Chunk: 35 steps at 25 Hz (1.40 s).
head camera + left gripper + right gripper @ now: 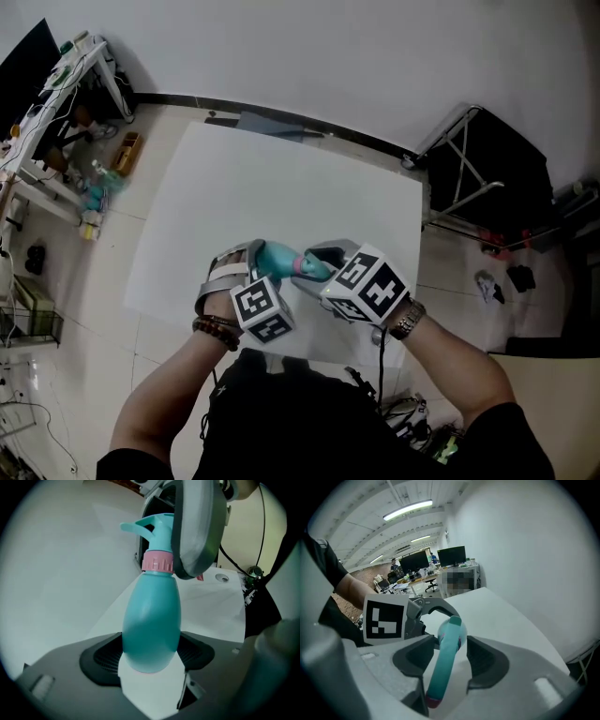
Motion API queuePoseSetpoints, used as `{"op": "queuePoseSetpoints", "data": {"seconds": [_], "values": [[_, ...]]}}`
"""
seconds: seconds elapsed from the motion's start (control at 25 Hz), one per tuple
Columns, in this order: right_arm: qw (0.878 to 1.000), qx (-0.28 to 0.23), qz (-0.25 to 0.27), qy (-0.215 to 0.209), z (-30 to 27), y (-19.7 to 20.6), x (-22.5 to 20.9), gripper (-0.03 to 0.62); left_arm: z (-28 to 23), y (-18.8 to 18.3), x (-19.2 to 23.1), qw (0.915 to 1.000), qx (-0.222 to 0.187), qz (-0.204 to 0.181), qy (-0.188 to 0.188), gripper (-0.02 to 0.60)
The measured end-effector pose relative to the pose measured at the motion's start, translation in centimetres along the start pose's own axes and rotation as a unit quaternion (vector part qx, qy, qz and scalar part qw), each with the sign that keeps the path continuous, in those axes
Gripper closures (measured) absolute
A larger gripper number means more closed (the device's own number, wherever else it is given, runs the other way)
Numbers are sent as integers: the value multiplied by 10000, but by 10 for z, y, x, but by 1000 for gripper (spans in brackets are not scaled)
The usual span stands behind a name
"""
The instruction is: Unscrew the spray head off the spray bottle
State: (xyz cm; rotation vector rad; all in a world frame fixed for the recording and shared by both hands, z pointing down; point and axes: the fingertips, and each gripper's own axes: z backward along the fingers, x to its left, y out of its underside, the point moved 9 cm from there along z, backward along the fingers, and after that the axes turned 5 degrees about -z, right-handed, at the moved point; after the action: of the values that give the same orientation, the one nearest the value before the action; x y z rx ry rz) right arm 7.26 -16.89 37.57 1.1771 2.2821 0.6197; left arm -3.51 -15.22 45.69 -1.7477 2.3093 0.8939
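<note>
Both point down: the left hand-held gripper (pixel 151 660) squeezes the spray bottle (pixel 152 611), the right hand-held gripper (pixel 445 656) is open around the spray head (pixel 440 677). Only the head view shows the wrists (pixel 217 328).

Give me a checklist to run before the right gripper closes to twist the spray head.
1. Body hold: the left gripper clamps the spray bottle, with pads pressing both sides: ok.
2. Head placement: the spray head lies between the jaws of the right gripper: ok.
3. Right grip on the head: the jaws stand open and a gap shows beside the head: not ok.
4. The pink collar sits on the bottle neck, so the head is not yet off: ok.
5. Thread loosened: cannot tell.
6. Bottle held over the white table: ok.
</note>
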Motion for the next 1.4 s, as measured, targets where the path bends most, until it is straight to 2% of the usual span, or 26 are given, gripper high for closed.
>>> {"op": "queuePoseSetpoints", "data": {"seconds": [0.24, 0.4, 0.52, 0.72, 0.88, 1.04, 1.16, 1.24, 1.4], "values": [[9998, 118, 115, -76, -1, 7, 4, 396, 5, -1, -11, 9999, 139, -85, -5, 196], [9997, 135, 186, -77, 0, 10, 9, 460, 7, -2, -14, 9997, 193, -147, 33, 196], [9993, 152, 332, -61, 2, 14, 13, 461, 9, -2, -18, 9995, 224, -182, 134, 196], [9948, 188, 1001, -46, 7, 14, 22, 464, 13, -5, -19, 9982, 235, -205, 507, 198], [9803, 248, 1958, -66, 9, 17, 33, 465, 16, -6, -22, 9941, 214, -328, 1015, 198], [9509, 398, 3070, -43, 11, 27, 42, 465, 17, -7, -26, 9863, 227, -538, 1545, 198], [9134, 474, 4044, -2, 10, 36, 50, 468, 18, -7, -30, 9783, 228, -696, 1940, 198], [8797, 506, 4728, 50, 10, 43, 56, 470, 18, -7, -33, 9729, 235, -803, 2154, 197], [7955, 588, 6019, 377, 13, 53, 68, 470, 19, -7, -37, 9647, 251, -894, 2463, 196]]}}
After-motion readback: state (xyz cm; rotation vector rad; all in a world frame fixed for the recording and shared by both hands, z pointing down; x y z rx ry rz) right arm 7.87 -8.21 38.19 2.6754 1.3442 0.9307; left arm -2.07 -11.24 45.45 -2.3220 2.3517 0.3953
